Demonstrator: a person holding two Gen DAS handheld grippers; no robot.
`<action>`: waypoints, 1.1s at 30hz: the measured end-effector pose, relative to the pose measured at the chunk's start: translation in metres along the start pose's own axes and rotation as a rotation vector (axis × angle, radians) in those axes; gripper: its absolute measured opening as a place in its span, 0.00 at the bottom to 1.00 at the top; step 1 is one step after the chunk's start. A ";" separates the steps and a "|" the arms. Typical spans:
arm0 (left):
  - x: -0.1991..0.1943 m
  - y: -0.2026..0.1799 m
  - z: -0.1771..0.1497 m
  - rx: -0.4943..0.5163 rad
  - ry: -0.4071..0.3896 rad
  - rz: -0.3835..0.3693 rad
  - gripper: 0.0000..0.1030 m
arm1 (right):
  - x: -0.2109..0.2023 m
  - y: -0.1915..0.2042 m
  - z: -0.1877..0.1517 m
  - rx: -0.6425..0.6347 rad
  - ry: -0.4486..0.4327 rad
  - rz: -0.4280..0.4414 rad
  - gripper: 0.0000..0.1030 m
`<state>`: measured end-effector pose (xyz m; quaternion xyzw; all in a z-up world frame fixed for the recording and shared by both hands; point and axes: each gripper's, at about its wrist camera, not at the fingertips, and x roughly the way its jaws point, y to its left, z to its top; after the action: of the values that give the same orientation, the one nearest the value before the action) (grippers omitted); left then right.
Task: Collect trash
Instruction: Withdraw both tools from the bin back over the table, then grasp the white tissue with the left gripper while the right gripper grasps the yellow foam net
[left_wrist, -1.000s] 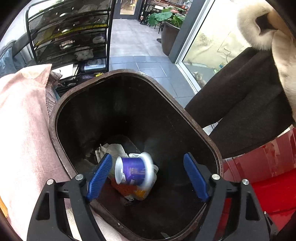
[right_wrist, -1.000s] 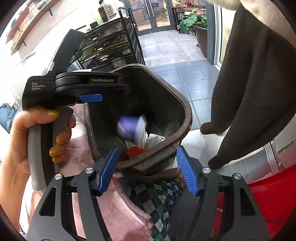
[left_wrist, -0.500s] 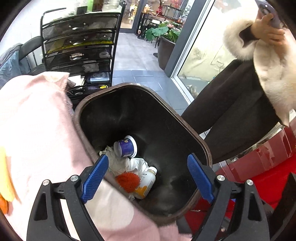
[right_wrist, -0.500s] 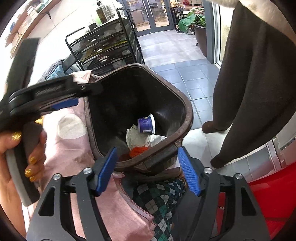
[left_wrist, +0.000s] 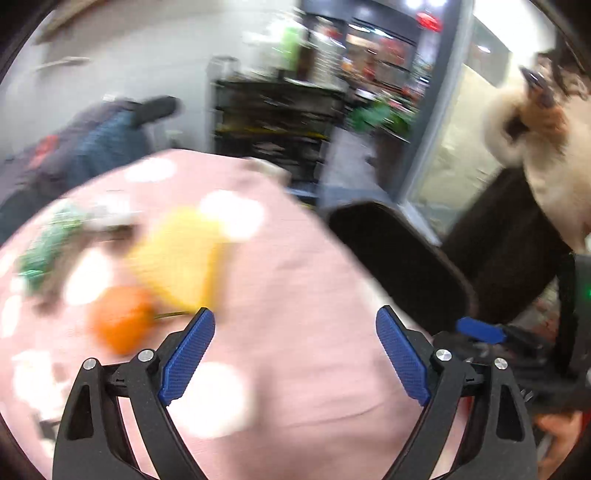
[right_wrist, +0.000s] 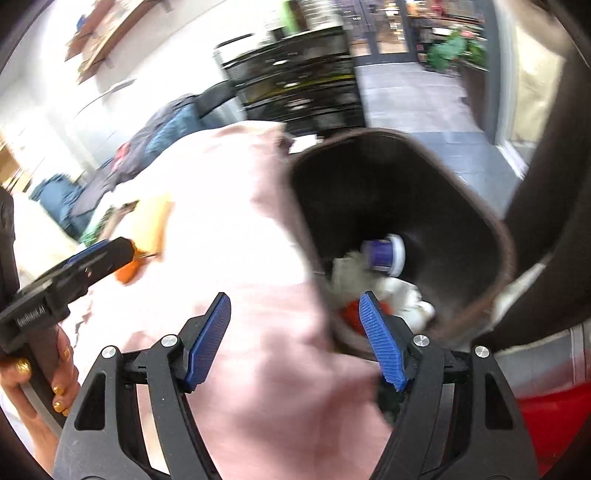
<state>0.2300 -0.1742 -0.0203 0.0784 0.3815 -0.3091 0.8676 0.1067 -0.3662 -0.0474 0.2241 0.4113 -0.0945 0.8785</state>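
The dark brown trash bin (right_wrist: 506, 254) stands at the table's edge and holds a purple cup (right_wrist: 382, 253), white crumpled paper (right_wrist: 349, 269) and something red-orange (right_wrist: 349, 314). In the left wrist view the bin (left_wrist: 406, 254) is at the right. My left gripper (left_wrist: 293, 354) is open and empty above the pink cloth; it also shows in the right wrist view (right_wrist: 96, 258). An orange item (left_wrist: 122, 325), a yellow item (left_wrist: 181, 266) and a green wrapper (left_wrist: 40, 251) lie blurred on the cloth. My right gripper (right_wrist: 295, 339) is open and empty over the cloth beside the bin.
A pink spotted tablecloth (left_wrist: 295, 280) covers the table. A person in a dark coat (left_wrist: 517, 236) stands right of the bin. A black wire rack (right_wrist: 295, 81) and a chair with blue clothes (right_wrist: 162, 129) stand behind. Both views are motion-blurred.
The purple cup has fallen from my left gripper into the bin. My left gripper has swung left from over the bin to over the table. The right gripper has turned left too.
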 end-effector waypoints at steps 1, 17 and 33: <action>-0.006 0.011 -0.003 -0.009 -0.014 0.039 0.85 | 0.003 0.012 0.003 -0.024 0.004 0.020 0.70; -0.026 0.172 -0.050 -0.240 0.050 0.383 0.87 | 0.056 0.120 0.018 -0.231 0.094 0.132 0.70; -0.031 0.190 -0.065 -0.365 0.053 0.297 0.35 | 0.117 0.153 0.048 -0.251 0.216 0.132 0.70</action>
<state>0.2879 0.0163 -0.0622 -0.0165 0.4379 -0.1017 0.8931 0.2681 -0.2513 -0.0618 0.1477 0.4961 0.0400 0.8547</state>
